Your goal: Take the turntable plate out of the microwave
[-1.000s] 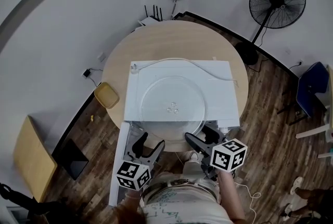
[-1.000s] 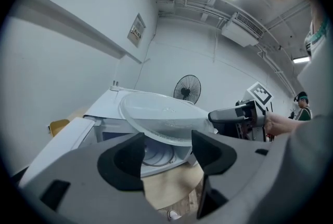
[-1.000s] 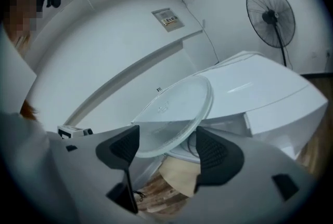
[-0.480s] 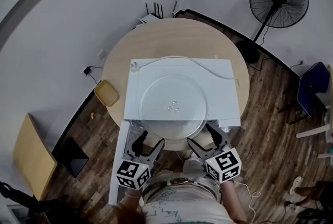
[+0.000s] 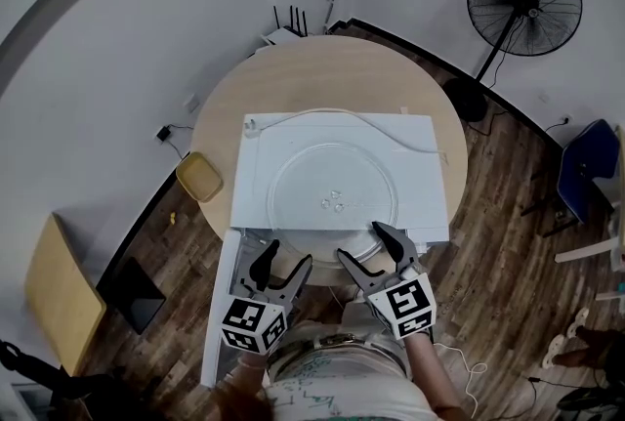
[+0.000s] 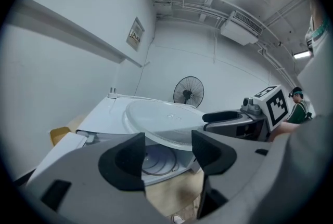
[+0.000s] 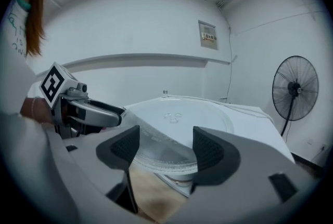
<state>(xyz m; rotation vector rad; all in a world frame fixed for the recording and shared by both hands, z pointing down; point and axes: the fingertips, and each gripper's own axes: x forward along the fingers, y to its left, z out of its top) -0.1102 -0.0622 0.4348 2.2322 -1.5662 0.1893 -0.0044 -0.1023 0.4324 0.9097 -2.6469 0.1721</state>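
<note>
Glass plate lies flat on top of the white microwave, its near rim overhanging the front. The left gripper and right gripper are just before that rim.

Left gripper view: jaws apart, nothing between them, the plate beyond.

Right gripper view: jaws spread wide, with the plate's rim in line between them; I cannot tell if they touch it.
</note>
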